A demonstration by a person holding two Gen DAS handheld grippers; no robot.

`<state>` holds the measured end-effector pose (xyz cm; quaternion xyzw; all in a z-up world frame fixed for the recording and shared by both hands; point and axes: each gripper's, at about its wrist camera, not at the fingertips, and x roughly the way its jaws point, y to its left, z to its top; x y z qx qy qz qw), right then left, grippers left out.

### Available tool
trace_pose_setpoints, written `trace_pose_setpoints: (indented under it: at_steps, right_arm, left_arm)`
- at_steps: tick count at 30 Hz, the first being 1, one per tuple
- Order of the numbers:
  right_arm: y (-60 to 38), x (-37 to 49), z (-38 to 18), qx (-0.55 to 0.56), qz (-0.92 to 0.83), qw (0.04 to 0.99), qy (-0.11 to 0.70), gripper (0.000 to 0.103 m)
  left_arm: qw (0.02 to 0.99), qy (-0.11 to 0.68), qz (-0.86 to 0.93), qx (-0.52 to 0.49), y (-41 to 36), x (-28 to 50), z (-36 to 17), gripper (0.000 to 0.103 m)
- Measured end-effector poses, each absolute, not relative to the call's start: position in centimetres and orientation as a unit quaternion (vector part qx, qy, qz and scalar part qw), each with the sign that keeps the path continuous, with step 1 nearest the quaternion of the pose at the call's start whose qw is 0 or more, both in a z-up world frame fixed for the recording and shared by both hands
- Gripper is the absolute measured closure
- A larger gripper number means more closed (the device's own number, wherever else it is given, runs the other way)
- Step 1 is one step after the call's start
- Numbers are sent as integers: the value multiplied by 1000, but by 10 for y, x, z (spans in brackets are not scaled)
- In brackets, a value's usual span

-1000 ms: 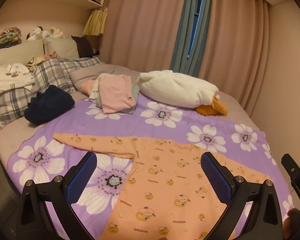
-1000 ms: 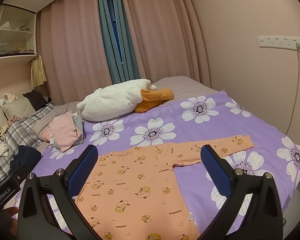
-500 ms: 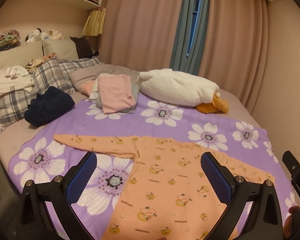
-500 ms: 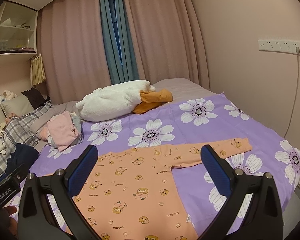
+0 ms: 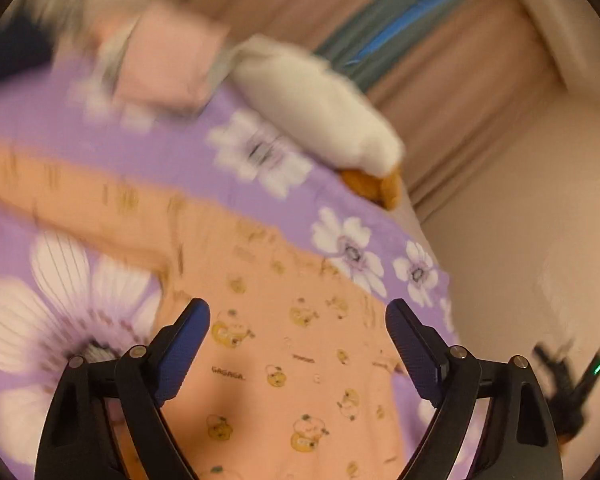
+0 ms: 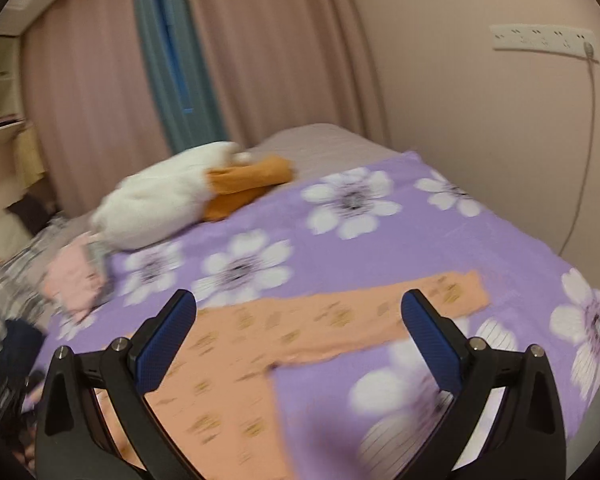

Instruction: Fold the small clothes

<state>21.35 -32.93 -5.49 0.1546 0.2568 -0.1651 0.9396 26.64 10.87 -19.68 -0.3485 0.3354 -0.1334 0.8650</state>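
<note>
The left gripper (image 5: 298, 326) hangs over the orange baby romper (image 5: 284, 364), jaws apart and just narrowing, nothing pinched between them. The romper lies flat near the front edge of the purple flowered bedspread (image 6: 440, 248), sleeves spread sideways. The right gripper (image 6: 299, 318) hovers wide open above the romper's right sleeve (image 6: 404, 308), empty.

Right tongs (image 6: 298, 322) agape over orange garment (image 6: 236, 376) on flowered purple bedspread (image 6: 380, 248), nothing between jaws.
</note>
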Motion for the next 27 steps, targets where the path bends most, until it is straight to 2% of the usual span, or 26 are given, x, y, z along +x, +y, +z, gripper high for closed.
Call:
trace_pose_setpoints:
  at_steps: [2,5,8,9,10,11,16,18,24,26,27]
  right_arm:
    - [-370,230,-66,156,-202,928,271,1]
    - [-428,247,-92,201,-245,894,316,4]
    - [-477,249,-124,268,-239,869,339,16]
    - [-490,246,-135,290,-245,858,347,23]
    - [-500,242,-144,311,-251,848,348,26]
    - [-512,236,-153,331,-258,840,346,27]
    - [-547,218,-181,370,-264,816,358,46]
    - [-560,208,-184,377,-284,810,349,56]
    - [-585,200,-229,498,-236,763,339,76]
    - [-580,202,-244,528,-211,753,331,85]
    - [-577,202,-247,525,-213,754,333,95]
  left_arm:
    - [851,364,-96,-365,119,282,-218,22]
    - [855,414,-30,-313,120,300,-237,30]
    - [806,479,-67,-340,115,318,-274,35]
    - [796,479,-85,-359,115,319,-282,35]
    - [802,467,-91,-361,119,318,-286,36]
    - [805,466,-93,-354,120,316,-285,44]
    - [786,465,-82,-399,142,310,-295,72]
    - [776,470,-65,-415,150,308,-301,93]
    - [809,473,-40,-346,129,312,-292,94]
    - [818,475,-24,-324,124,313,-289,94]
    - [822,474,-18,-314,121,312,-288,94]
